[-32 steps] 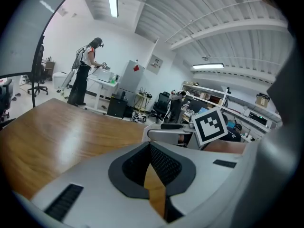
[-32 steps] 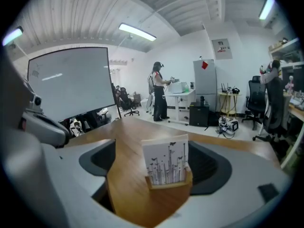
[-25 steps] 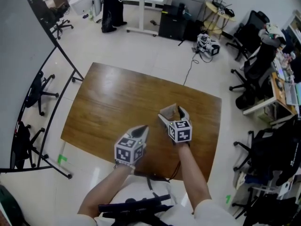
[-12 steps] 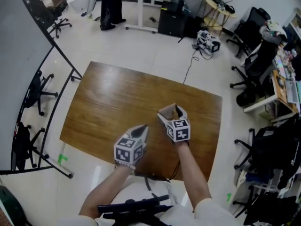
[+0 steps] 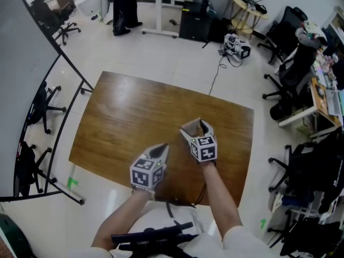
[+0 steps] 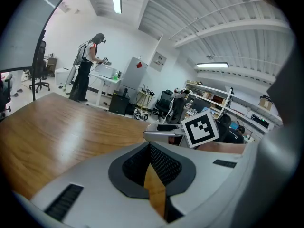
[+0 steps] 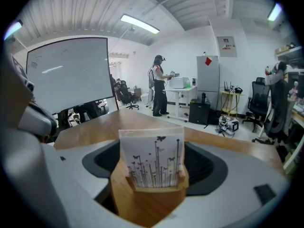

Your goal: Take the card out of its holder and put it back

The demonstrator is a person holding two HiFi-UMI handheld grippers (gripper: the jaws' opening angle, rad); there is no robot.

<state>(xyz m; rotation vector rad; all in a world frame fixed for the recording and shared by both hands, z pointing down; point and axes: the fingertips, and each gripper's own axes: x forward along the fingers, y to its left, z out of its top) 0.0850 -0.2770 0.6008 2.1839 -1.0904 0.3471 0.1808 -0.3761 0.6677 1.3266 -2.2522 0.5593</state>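
Head view: shows the left gripper drawn to a point over the brown wooden table and, beside it, the right gripper spread wide. Left gripper view: shows jaws met at the tips, gripping nothing. Right gripper view: shows wide jaws, just now closing, flanking without clear pressure the white card printed with black stems and butterflies, upright in its pale wooden holder on the table.
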